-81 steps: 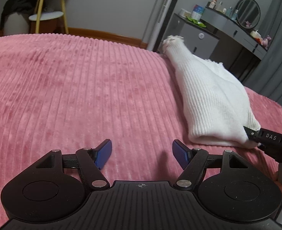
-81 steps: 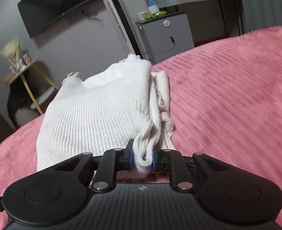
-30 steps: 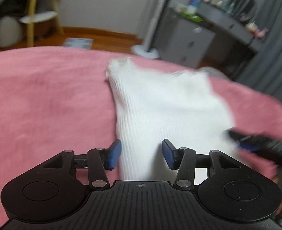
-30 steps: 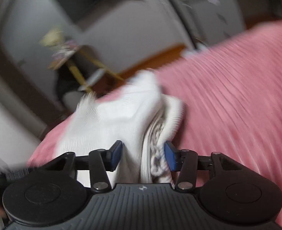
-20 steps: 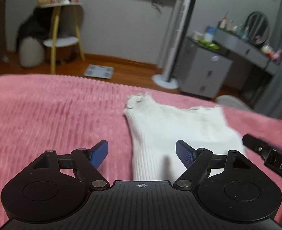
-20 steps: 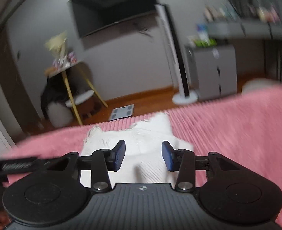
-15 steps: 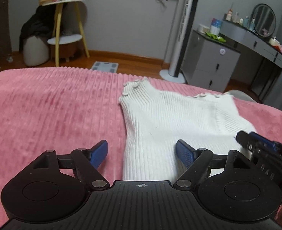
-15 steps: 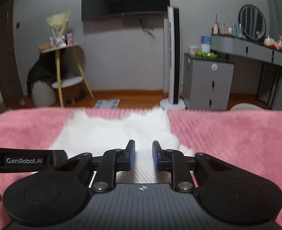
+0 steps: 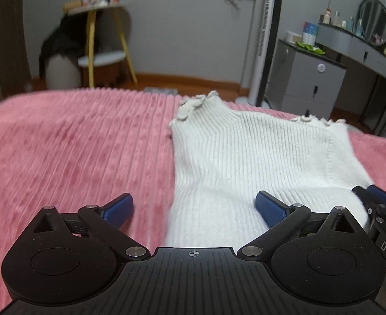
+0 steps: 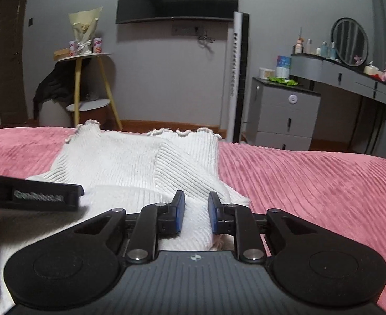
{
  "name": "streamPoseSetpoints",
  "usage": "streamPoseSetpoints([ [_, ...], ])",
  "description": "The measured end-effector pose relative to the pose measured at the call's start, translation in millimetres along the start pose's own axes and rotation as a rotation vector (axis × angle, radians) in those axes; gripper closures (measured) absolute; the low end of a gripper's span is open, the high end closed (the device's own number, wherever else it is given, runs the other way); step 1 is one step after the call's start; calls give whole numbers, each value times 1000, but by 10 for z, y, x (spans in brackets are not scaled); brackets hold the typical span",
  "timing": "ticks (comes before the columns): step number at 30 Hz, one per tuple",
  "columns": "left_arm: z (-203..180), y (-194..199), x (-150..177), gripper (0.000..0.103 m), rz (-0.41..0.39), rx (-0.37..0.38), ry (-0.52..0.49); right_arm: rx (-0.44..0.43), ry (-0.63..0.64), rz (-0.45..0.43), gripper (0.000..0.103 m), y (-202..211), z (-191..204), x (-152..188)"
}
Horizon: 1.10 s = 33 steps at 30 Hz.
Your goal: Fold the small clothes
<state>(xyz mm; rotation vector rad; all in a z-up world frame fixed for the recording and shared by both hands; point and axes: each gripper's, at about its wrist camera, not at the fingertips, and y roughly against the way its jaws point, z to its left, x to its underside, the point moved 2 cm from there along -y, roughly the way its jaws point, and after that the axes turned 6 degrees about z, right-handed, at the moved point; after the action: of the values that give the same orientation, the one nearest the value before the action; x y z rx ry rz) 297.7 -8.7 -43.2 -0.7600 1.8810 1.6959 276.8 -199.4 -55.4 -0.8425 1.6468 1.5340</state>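
Observation:
A white ribbed knit garment [image 9: 248, 155] with frilled edges lies folded on the pink bedspread [image 9: 74, 144]; it also shows in the right wrist view [image 10: 129, 162]. My left gripper [image 9: 193, 207] is wide open over the garment's near left edge, one finger on the bedspread side, one over the cloth. My right gripper [image 10: 196, 211] is closed on the garment's near right edge, with a fold of cloth between the pads. Each gripper shows at the edge of the other's view.
The pink bedspread [image 10: 311, 183] extends right and left of the garment. Beyond the bed are a yellow-legged side table [image 10: 87, 84], a tower fan [image 10: 238, 78], a grey drawer unit [image 10: 284, 113] and a dressing table with a round mirror [image 10: 350, 42].
Both grippers swung round to face the garment's near edge. The right gripper let go of the cloth, opened, then closed again on the near right edge. The left stayed open.

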Motion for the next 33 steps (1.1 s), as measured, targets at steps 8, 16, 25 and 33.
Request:
streamPoseSetpoints([
  [8,218,307,41,1,5,-11,7,-65,-42,77,72,-8,-54,-379],
  [16,169,402,87,1,-35,-62,-84,-193,139,183,57,-465,136,-663],
  [25,303,387,136,1,-34,-36,-31,-15,136,162,90,-640,49,-568],
  [33,521,589,153,1,13,55,69,-120,-74,32,43,319,-281,-359],
])
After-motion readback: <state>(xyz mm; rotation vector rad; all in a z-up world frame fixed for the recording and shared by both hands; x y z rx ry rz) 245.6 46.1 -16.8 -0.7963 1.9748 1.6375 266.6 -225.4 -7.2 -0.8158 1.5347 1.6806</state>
